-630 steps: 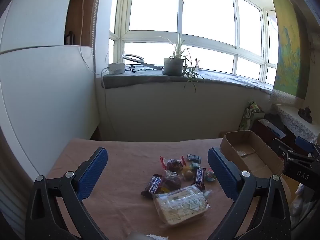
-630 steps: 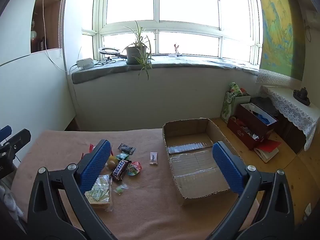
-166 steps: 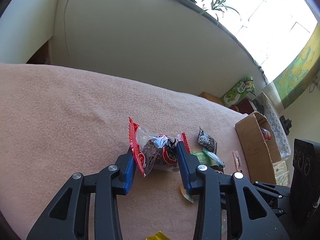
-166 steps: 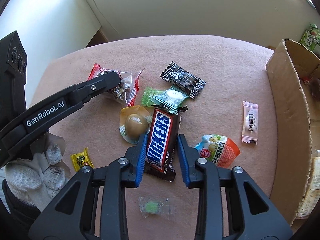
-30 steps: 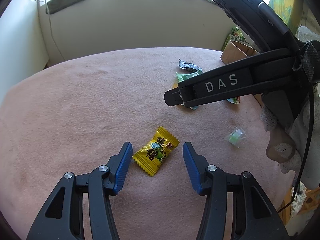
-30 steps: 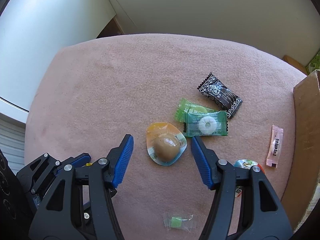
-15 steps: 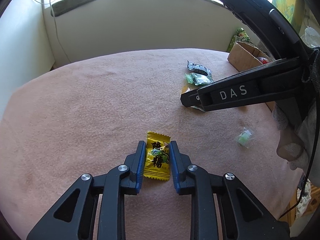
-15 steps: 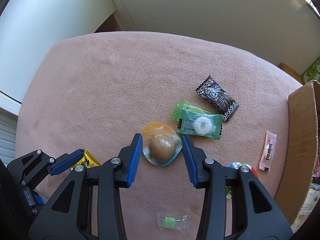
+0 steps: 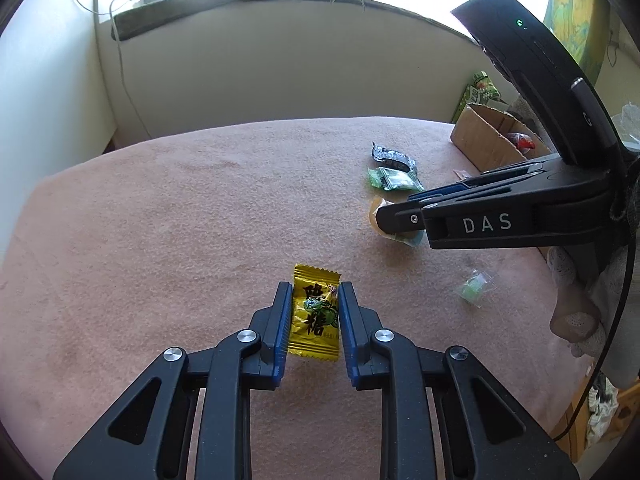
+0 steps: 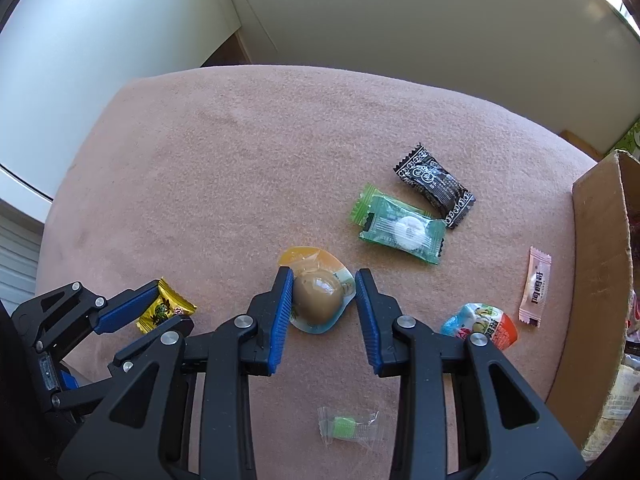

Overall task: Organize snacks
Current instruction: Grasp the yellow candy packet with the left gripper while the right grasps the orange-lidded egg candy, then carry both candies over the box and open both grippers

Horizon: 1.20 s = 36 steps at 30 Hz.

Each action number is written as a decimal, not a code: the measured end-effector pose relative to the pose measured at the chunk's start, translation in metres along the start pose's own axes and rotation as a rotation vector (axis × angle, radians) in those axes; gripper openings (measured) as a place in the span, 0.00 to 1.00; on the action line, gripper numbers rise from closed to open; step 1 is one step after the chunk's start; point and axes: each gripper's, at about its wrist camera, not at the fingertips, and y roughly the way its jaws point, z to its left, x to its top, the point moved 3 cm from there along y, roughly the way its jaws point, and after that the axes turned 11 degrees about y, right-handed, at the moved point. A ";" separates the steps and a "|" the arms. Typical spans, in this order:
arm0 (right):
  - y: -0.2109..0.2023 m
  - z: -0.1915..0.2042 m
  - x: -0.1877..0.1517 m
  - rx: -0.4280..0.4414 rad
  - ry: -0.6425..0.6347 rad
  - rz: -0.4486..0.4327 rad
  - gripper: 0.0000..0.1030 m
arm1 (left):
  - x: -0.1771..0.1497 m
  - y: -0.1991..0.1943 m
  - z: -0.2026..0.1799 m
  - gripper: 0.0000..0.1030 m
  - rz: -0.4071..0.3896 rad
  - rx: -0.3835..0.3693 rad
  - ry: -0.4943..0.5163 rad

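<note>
1. Pink cloth covers the bench [image 10: 240,152] in a sunlit room, a white wall rising beyond its far edge.
2. Left tongs [image 9: 313,308] have just been closing and now clamp a yellow candy [image 9: 315,314] between their blue pads, at the near left of the bench; the wrapper's far end sticks out past the tips.
3. Right tongs [image 10: 322,304] have just been closing around a brown egg in a clear pack [image 10: 318,296]; the left pad presses the egg, the right pad meets only the pack's thin rim, so a firm grip cannot be confirmed.
4. Just beyond and to the right of the egg lie two green candies [image 10: 400,228], overlapping, with a black packet [image 10: 434,184] touching them on the far side.
5. Right of the right tongs sits a blue-and-orange snack pack [image 10: 480,324], partly hidden by the tong arm, and a pale pink sachet [image 10: 535,286] lies beside it.
6. Nearest the camera, between the right tongs' arms, rests a small green sweet in clear wrap [image 10: 346,428].
7. At the far right stands a cardboard box [image 10: 600,260], its wall beside the pink sachet.
8. A gloved hand [image 9: 576,308] holds the right tongs, seen from the left wrist.
</note>
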 end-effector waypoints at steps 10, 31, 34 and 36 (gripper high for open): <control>-0.066 -0.027 -0.017 -0.045 -0.017 -0.162 0.32 | 0.014 -0.033 -0.013 0.20 -0.075 -0.032 0.001; -0.151 -0.125 -0.010 -0.162 0.033 -0.355 0.32 | 0.093 -0.011 -0.105 0.20 -0.143 -0.150 0.109; -0.157 -0.144 -0.008 -0.170 0.060 -0.366 0.32 | 0.103 -0.005 -0.119 0.20 -0.146 -0.172 0.119; -0.159 -0.158 -0.006 -0.180 0.075 -0.370 0.32 | 0.109 -0.002 -0.128 0.21 -0.149 -0.187 0.127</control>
